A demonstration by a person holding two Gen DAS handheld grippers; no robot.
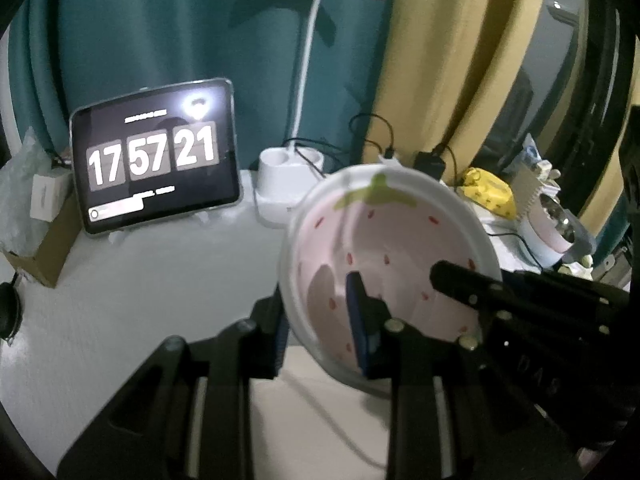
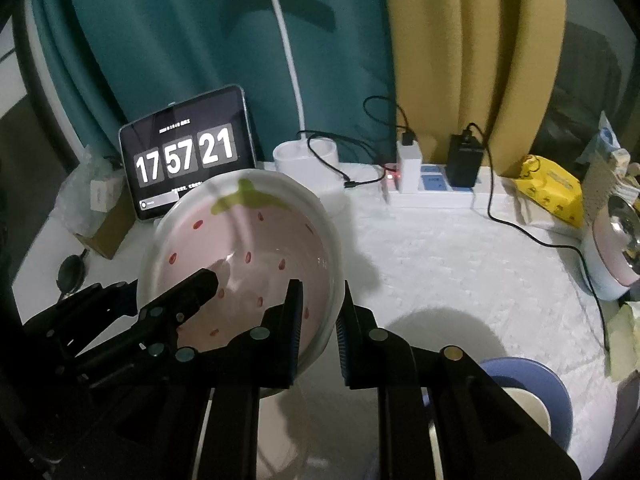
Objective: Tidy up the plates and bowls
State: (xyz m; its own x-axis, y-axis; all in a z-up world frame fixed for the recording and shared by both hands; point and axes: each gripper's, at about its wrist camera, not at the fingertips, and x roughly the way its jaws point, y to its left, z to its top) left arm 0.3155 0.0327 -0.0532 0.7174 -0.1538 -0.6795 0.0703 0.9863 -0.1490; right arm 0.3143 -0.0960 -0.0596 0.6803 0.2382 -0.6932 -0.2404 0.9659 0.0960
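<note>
1. A pink strawberry-print bowl (image 1: 384,248) hangs tilted above a white table (image 1: 120,300), gripped from two sides at once.

2. The left gripper (image 1: 320,320) is clamped on the bowl's left rim: one blue-padded finger (image 1: 358,320) sits inside the bowl, the other outside its white wall.

3. The right gripper (image 2: 318,332) is clamped on the opposite rim in the same way, one finger (image 2: 294,320) inside and one outside. Each gripper shows in the other's view, reaching in across the bowl.

4. The bowl's inside faces the cameras, showing red seed marks and a green leaf at the far edge. Its shadow falls on the table below, so it rests on nothing.

5. A blue bowl (image 2: 532,392) with a cream one inside stands on the table at lower right in the right wrist view, well apart from the held bowl.

6. Behind the bowl, a tablet (image 1: 156,156) leans against a teal curtain (image 1: 160,32), its screen showing 17 57 21.

7. A white desk lamp (image 1: 288,176) stands beside the tablet, its stem curving up to a flat head.

8. A power strip (image 2: 432,188) with plugged chargers and black cables lies along the back, before a yellow curtain (image 2: 472,60).

9. A yellow packet (image 2: 552,192) lies at far right, near a small pink-and-white appliance (image 2: 616,248).

10. A cardboard box (image 1: 52,240) sits at the table's left edge.
</note>
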